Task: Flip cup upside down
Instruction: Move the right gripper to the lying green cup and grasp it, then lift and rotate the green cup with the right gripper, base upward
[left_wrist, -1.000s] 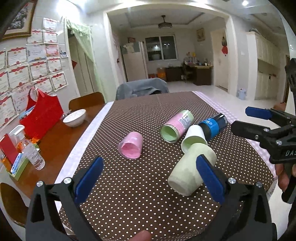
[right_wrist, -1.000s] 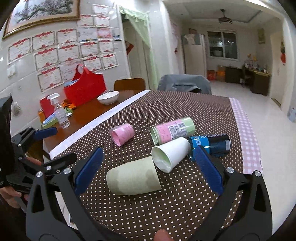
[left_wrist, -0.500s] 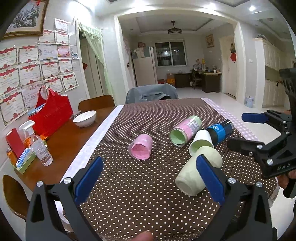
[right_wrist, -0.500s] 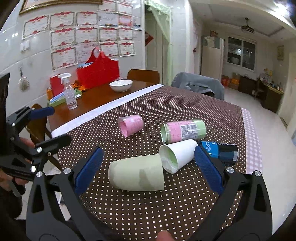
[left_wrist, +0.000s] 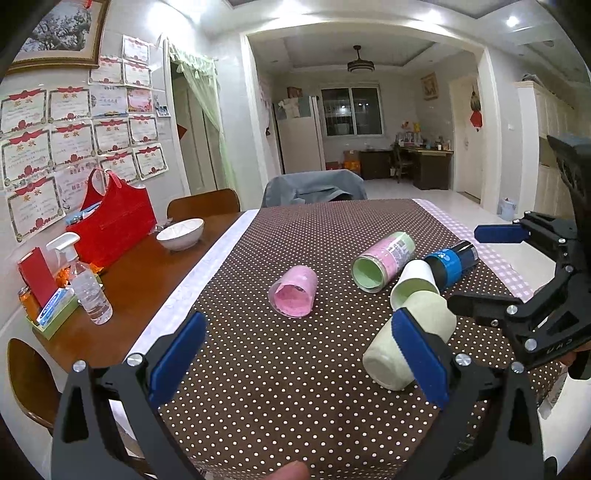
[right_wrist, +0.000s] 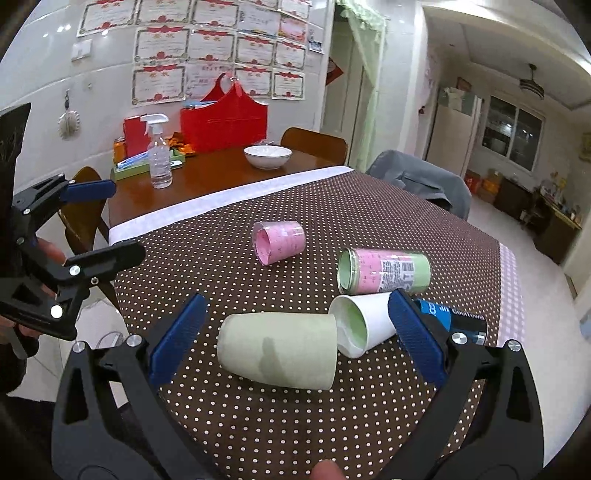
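Several cups lie on their sides on the brown dotted tablecloth (left_wrist: 280, 376). A pale green cup (right_wrist: 279, 349) lies nearest, also in the left wrist view (left_wrist: 402, 347). A white cup (right_wrist: 360, 323) lies mouth against it. A pink cup (right_wrist: 279, 242) and a pink-and-green cup (right_wrist: 384, 271) lie farther back. A blue-black can (right_wrist: 456, 319) lies on the right. My right gripper (right_wrist: 295, 336) is open, with the green cup between its fingers' line of sight. My left gripper (left_wrist: 295, 358) is open and empty above the near table edge.
A white bowl (left_wrist: 181, 233), a red bag (left_wrist: 110, 225), a spray bottle (left_wrist: 86, 286) and a small box of items stand on the bare wooden table part at left. Chairs stand around the table. The tablecloth's near edge is close below both grippers.
Both grippers have pulled back and tilted up a little, so the cups sit lower and farther in view. The right gripper has swung toward the left. No cup has moved.
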